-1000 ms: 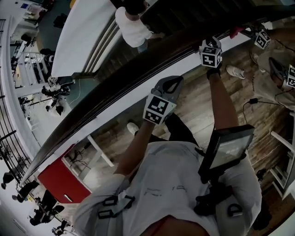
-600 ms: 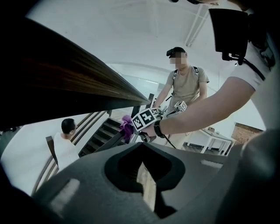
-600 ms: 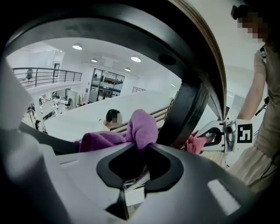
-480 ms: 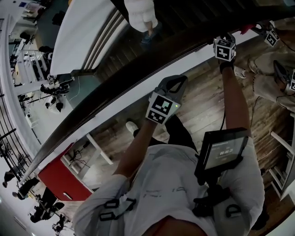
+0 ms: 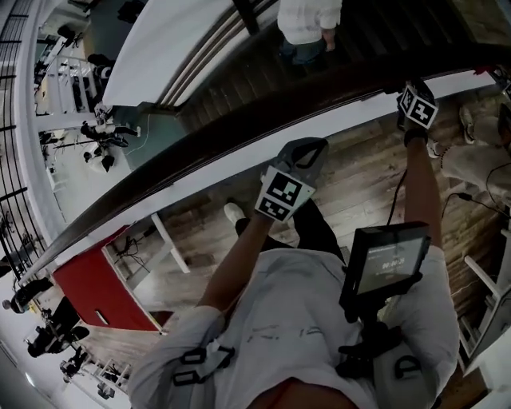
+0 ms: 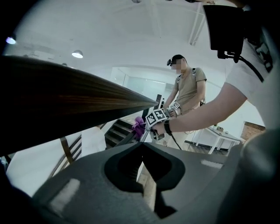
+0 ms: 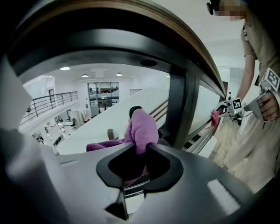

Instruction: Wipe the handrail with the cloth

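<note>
The dark wooden handrail [image 5: 223,132] runs in a curve from lower left to upper right. My right gripper [image 5: 416,102] is up against it at the far right, shut on a purple cloth [image 7: 141,127] that bulges out of the jaws beneath the handrail [image 7: 175,30]. From the left gripper view the cloth [image 6: 138,126] shows as a small purple wad far along the handrail [image 6: 65,96], by the right gripper [image 6: 155,119]. Lower down the rail, my left gripper [image 5: 306,149] hangs just below it. Its jaws meet at the tips [image 6: 141,146] with nothing between them.
Another person in beige [image 7: 258,87] stands farther along the rail with marker-cube grippers and a pink cloth [image 7: 215,117]. A person in a white top [image 5: 308,20] is on the stairs beyond the rail. A red cabinet [image 5: 104,287] and white table [image 5: 172,256] stand below.
My right gripper has slid to the right along the handrail with the cloth. The left gripper has stayed about where it was. The person on the stairs has moved right.
</note>
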The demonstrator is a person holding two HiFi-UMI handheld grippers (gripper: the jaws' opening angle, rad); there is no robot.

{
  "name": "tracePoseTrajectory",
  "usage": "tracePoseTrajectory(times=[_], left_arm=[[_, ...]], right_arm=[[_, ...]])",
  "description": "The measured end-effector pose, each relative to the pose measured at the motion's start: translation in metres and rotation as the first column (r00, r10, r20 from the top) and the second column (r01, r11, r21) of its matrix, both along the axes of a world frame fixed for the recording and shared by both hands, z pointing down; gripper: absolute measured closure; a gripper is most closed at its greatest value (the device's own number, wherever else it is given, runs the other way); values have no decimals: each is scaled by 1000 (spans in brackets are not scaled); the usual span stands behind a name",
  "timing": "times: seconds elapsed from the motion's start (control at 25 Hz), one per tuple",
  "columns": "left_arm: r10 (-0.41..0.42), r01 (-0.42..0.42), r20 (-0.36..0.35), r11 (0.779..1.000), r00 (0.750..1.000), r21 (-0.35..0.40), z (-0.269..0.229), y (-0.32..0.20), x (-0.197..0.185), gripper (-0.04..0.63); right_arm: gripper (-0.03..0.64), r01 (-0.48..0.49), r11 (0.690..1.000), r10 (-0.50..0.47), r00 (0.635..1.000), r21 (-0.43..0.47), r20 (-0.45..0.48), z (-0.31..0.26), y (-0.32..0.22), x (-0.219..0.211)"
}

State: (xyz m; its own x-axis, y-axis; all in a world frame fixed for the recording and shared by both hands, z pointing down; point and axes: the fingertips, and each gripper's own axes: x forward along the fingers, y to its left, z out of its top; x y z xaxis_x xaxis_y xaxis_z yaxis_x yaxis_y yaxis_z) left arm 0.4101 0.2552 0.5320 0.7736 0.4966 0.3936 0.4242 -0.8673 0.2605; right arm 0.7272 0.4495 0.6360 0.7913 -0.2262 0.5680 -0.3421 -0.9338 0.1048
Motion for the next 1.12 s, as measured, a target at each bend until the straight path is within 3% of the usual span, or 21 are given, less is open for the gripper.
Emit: tracePoseTrajectory(times=[0.24, 0.36, 0.44, 0.52, 0.68, 0.96, 1.12], left_arm=[[-128, 128, 4, 992, 992, 9, -8, -55, -35, 594], [-221, 221, 9, 975, 975, 15, -6, -96, -67, 594], [-292, 291, 14, 956, 956, 18, -2, -127, -91, 594], [-359, 359, 20, 933, 933, 24, 0, -158, -116, 594], [-485, 484, 33, 875, 874, 31, -1, -212, -173, 594], [-690, 692, 101, 721, 716, 22, 16, -306, -287, 594], [-767, 771, 108, 637, 633, 7, 29, -350, -346, 594]], right_arm=[[565, 147, 973, -160, 986, 177, 57, 5, -79, -111], [563, 262, 934, -286, 955, 242, 72, 7, -149, -184], [563, 353, 893, -390, 917, 278, 86, 10, -202, -234], [563, 448, 841, -497, 861, 302, 105, 12, -251, -287], [563, 630, 715, -685, 717, 302, 127, 15, -332, -384], [563, 855, 446, -895, 425, 267, 133, 35, -457, -514], [563, 907, 334, -941, 304, 255, 151, 53, -512, -584]])
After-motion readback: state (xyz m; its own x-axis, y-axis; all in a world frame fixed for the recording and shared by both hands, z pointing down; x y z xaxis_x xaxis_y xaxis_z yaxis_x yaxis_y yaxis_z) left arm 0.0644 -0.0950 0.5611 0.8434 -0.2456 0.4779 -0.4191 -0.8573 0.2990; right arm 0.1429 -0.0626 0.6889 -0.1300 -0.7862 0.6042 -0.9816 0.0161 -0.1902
